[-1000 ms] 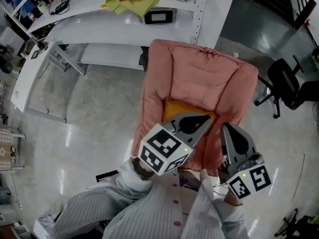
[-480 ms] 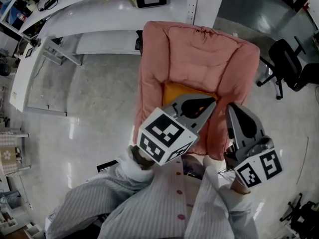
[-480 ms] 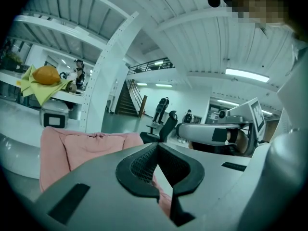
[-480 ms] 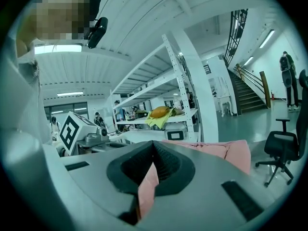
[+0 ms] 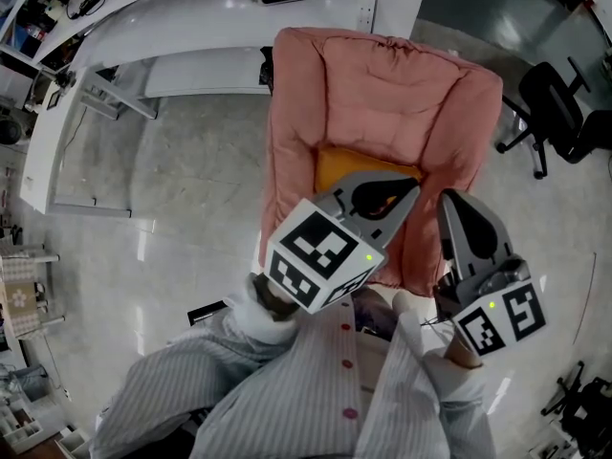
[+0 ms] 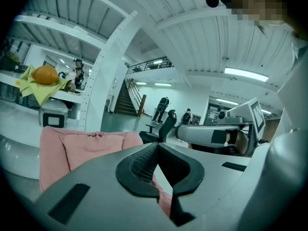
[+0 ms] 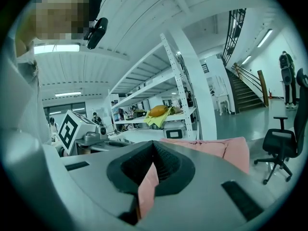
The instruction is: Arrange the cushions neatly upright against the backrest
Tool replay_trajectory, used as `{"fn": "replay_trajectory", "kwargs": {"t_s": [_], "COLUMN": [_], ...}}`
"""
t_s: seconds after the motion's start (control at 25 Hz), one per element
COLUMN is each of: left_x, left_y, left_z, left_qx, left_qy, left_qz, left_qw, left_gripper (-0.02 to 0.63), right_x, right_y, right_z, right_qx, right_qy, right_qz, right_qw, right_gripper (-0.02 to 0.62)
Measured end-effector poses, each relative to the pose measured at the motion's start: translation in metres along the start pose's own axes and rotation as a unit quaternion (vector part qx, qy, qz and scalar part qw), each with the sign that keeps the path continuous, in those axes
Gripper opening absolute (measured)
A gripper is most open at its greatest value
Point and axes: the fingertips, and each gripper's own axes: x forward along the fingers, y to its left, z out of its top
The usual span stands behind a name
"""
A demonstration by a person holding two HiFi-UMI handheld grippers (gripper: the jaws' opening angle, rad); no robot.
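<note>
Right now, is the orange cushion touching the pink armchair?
Touching. The head view shows the orange cushion lying on the seat of the pink armchair, between its padded sides at the foot of the backrest.

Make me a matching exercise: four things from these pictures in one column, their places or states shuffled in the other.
1 orange cushion
2 black office chair
3 yellow cloth
4 left gripper

A on the white shelf
B fingers shut, nothing held
C on the pink armchair's seat
D on the floor, right of the armchair in the head view

Pairs: 1-C, 2-D, 3-A, 4-B.
</note>
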Motion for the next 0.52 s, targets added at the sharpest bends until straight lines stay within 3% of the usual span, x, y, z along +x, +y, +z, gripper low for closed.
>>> {"fn": "replay_trajectory", "kwargs": {"t_s": [0.52], "left_x": [-0.0055], "left_y": [0.0002], "left_z": [-0.0024], "left_qx": [0.007], "left_qy": [-0.001], "left_qz": [-0.003], "left_qw": [1.0000], "left_gripper": [0.009], "right_x": [-0.0011], "right_y": [0.0045], "right_z": [-0.0019], "right_qx": [-0.001], "right_qy": [0.001], "right_qz": [-0.006], "right_qw": [1.000], "right_gripper": [0.012]}}
